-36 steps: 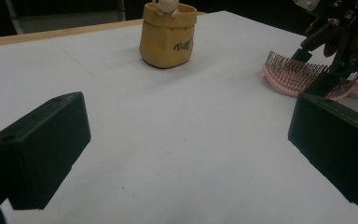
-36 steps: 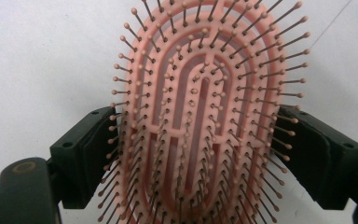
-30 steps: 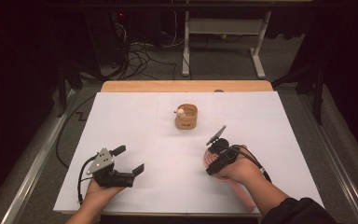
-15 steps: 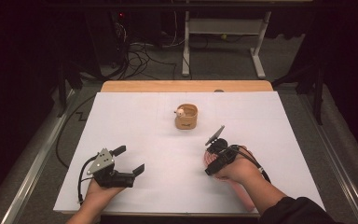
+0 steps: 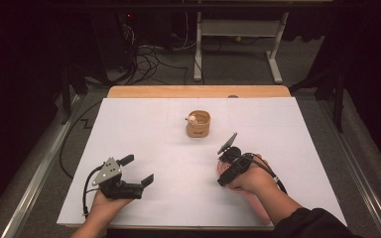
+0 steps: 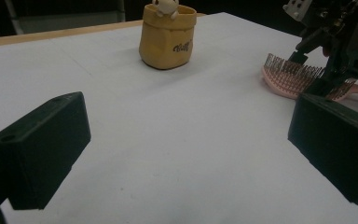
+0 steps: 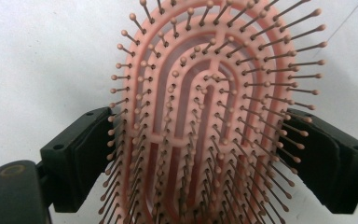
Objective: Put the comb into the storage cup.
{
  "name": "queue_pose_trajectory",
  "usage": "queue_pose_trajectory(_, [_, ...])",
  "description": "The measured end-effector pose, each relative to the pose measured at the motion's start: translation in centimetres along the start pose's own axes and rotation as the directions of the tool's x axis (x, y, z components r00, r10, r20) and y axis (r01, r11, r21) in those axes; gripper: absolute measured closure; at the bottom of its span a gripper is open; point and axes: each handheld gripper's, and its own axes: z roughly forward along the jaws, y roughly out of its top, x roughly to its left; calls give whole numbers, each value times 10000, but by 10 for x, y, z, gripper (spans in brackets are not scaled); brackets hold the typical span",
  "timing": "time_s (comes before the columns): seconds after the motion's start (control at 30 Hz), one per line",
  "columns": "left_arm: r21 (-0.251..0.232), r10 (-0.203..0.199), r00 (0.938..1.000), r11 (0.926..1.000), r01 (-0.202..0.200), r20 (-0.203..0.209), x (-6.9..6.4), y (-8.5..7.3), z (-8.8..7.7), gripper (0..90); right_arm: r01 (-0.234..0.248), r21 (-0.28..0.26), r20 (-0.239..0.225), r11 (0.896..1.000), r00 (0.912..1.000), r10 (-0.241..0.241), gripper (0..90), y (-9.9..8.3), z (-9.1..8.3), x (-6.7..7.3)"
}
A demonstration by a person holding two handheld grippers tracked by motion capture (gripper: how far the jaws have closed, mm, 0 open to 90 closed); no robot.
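Pink hairbrush (image 7: 205, 121), tan pot (image 5: 198, 124) with dark lettering, perhaps a cream figure, white table (image 5: 144, 129).

The hairbrush (image 7: 205, 121) looks like smooth pink plastic with thin ball-tipped bristles. The desk (image 5: 144, 134) carries matt white paper over a wooden edge. The tongs (image 6: 191, 158) are matt black plastic.

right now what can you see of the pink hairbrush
The pink hairbrush looks like plastic, with an oval vented head of curved ribs and thin ball-tipped bristles pointing up. It lies flat on the white table, near its right side. The right claw straddles the head, its jaws at the bristle edges; whether they press, I cannot tell.
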Motion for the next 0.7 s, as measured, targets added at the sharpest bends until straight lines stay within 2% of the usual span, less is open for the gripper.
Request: queue_pose_trajectory(0.7, [-3, -83, 9999, 10000, 83, -100, 0, 0, -1, 0, -56, 196, -1, 9998, 10000, 56, 151, 2, -1, 0])
